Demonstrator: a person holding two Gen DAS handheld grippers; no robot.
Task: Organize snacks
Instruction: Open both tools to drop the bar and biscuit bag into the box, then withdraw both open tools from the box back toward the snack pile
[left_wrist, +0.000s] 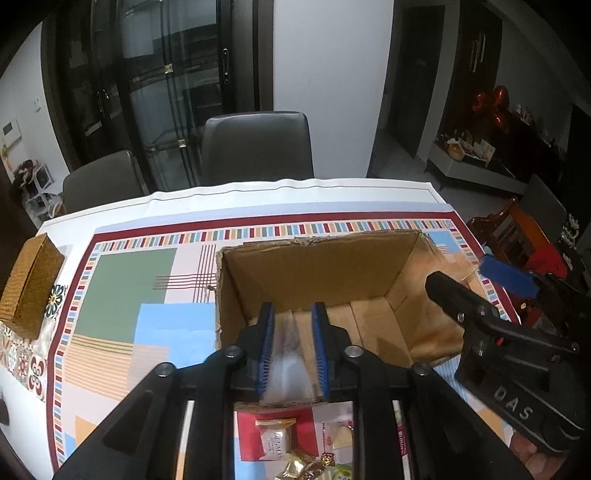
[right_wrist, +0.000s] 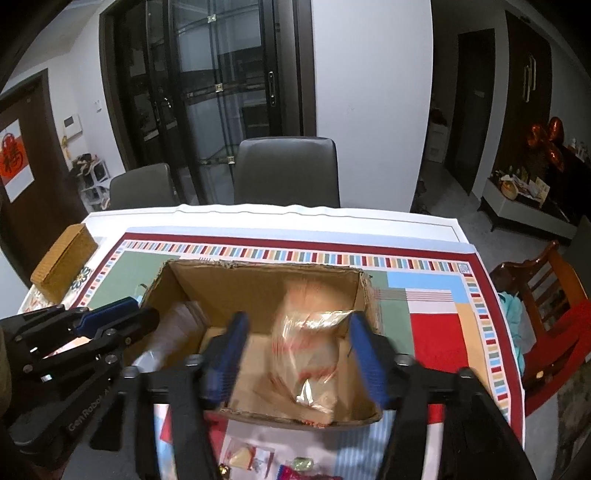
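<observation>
inside open right hand-held gripper (right_wrist: 295, 354), clear crinkly snack bag (right_wrist: 314, 354), red-printed, blurred.

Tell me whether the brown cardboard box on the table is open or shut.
Open. The brown cardboard box has no lid or flaps over its top, and both views look straight down to its floor, where a clear plastic snack bag lies.

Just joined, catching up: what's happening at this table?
A person with a gripper in each hand is putting snacks into an open cardboard box on the patterned tablecloth. The left gripper has a clear plastic packet between its narrowly parted pads at the box's near wall. The right gripper is open, and a blurred clear bag with red print lies between its pads inside the box, not pinched. More wrapped snacks wait on the cloth in front.
</observation>
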